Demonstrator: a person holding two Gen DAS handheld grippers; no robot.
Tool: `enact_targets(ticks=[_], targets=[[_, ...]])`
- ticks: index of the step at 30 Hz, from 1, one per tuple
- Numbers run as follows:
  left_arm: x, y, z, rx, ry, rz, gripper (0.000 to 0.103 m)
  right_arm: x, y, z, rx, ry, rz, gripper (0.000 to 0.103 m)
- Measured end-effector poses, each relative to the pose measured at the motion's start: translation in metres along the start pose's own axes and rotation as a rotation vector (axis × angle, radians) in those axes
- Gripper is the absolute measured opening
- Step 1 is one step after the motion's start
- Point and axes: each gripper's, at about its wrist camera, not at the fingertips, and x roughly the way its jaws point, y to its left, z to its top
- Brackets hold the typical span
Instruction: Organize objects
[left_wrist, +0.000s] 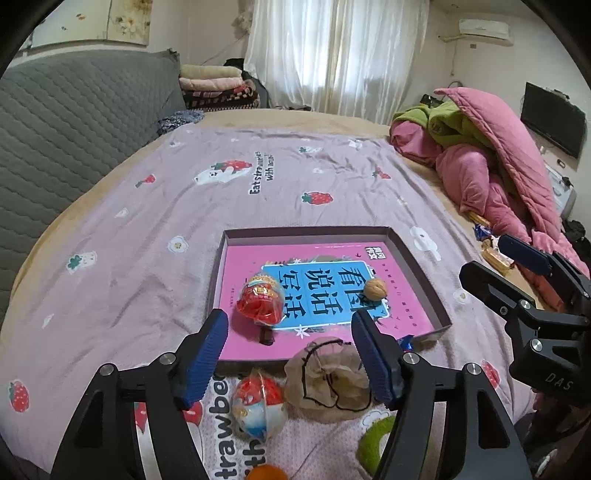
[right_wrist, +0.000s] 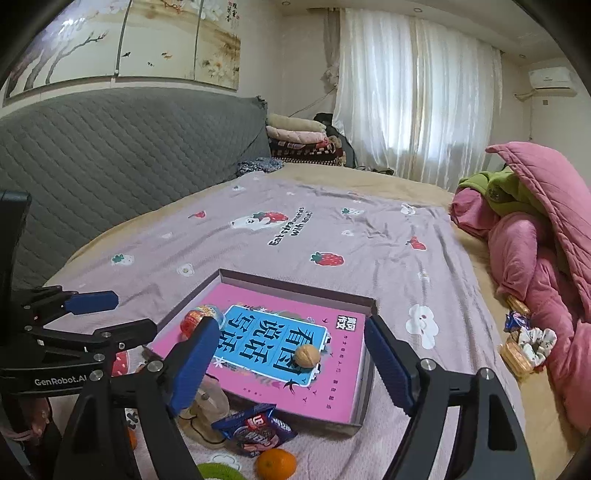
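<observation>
presently a shallow box tray lies on the strawberry-print blanket, centre of the left wrist frame, its floor lined by a pink sheet with a blue panel of chinese characters. inside it, a walnut rests on the blue panel and a red wrapped toy capsule lies at the panel's left edge, the two well apart. outside the tray's near wall, low in the frame, sit a second capsule, a brown drawstring pouch, a green ring and an orange. the right wrist view adds a blue snack packet touching the near wall, with a tangerine below it.

tray walls are low on all sides; most of the pink floor is bare. blanket beyond the tray is open up to the grey headboard. a pink quilt heap crowds the right edge.

left gripper stands spread wide, holding nothing, hovering over the pouch and near wall. right gripper is likewise wide apart and empty, framing the walnut.
</observation>
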Motion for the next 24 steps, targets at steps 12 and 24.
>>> enact_targets(ticks=[12,24], targets=[[-0.023,-0.001,-0.008,0.005,-0.023,-0.007,0.074,-0.027,0.01,-0.004,-0.001,-0.01,-0.015,0.081],[-0.034,-0.004,-0.018,0.026,-0.027,-0.005,0.074,-0.042,0.02,-0.015,-0.015,-0.002,-0.03,0.081]])
